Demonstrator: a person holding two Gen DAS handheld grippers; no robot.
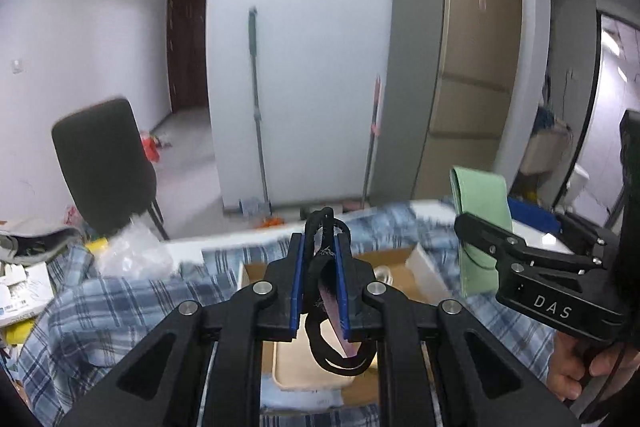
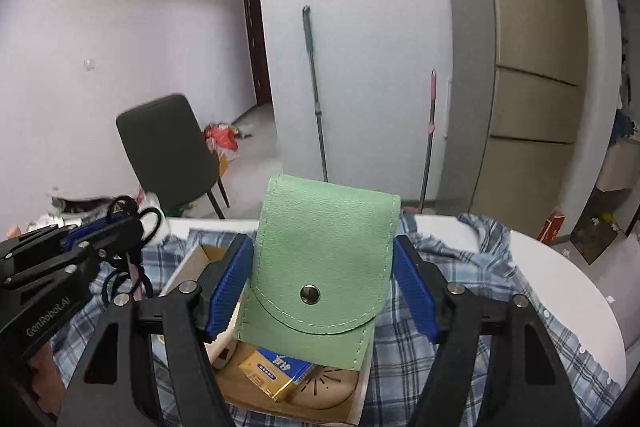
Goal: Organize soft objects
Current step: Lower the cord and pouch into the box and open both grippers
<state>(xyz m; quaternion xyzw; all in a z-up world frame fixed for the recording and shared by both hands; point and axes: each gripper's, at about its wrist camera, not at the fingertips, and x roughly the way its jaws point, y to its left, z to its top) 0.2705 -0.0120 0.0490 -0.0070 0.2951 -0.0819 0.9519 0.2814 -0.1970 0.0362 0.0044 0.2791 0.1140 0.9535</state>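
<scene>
**Both tongs loaded above the box**

At lower centre of the left view, the left tongs [image 1: 320,259] are clenched on black hair ties [image 1: 326,291], held clear of the plaid cloth [image 1: 100,311]. Lower centre in the right view, the right tongs [image 2: 322,291] grip a green pouch [image 2: 324,267] upright over the cardboard box [image 2: 192,259], probably for sorting.

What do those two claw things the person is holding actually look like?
Both are black plastic, with jointed link arms pinned by silver round bolts. Each finger carries a ribbed blue pad. The right gripper has "DAS" printed in white on its side; the left gripper reads "GenRobot.AI". A bare hand grips the right one's handle.
</scene>
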